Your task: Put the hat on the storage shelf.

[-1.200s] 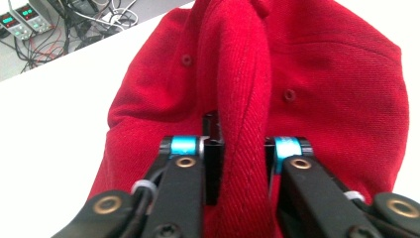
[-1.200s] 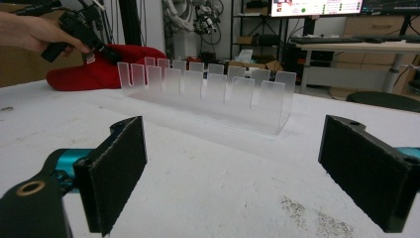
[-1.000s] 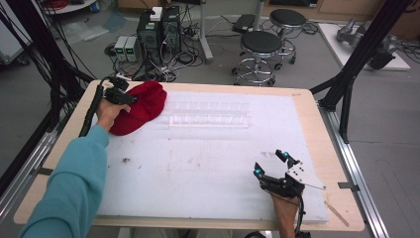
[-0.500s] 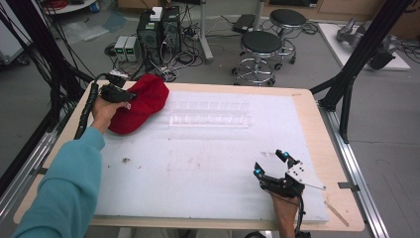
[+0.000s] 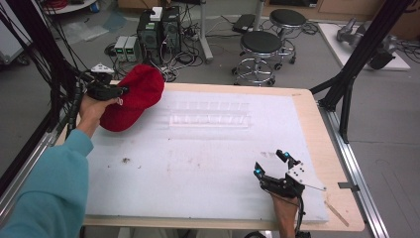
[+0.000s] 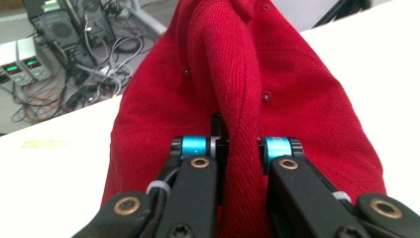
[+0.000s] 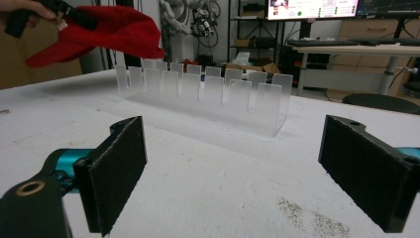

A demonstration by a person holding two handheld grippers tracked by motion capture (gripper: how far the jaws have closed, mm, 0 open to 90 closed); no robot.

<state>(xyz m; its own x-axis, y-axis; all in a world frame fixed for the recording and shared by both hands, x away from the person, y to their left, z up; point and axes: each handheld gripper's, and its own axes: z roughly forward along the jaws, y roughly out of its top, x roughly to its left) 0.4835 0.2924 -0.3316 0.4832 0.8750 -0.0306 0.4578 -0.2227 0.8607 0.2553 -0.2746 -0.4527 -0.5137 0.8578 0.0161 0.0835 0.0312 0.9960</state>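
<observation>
A red cap (image 5: 136, 96) hangs over the table's far left corner, pinched by a fold of its crown in my left gripper (image 5: 111, 91). In the left gripper view the jaws (image 6: 240, 146) are shut on that fold, and the cap (image 6: 297, 99) bulges past them. The right gripper view shows the cap (image 7: 114, 29) lifted above the table surface. My right gripper (image 5: 270, 163) rests near the front right of the white mat, open, with nothing between its black pads (image 7: 114, 168). A clear slotted rack (image 5: 210, 115) stands at the back middle, straight ahead of the right gripper (image 7: 233, 163).
A white foam mat (image 5: 198, 163) covers the wooden table. Black frame struts (image 5: 356, 64) rise at the right, with more at the far left. Two stools (image 5: 260, 49) and electronics boxes with cables (image 5: 158, 29) stand on the floor beyond the far edge.
The left hand has raised the cap off the mat and carried it toward the far left corner. The right gripper has stayed put.
</observation>
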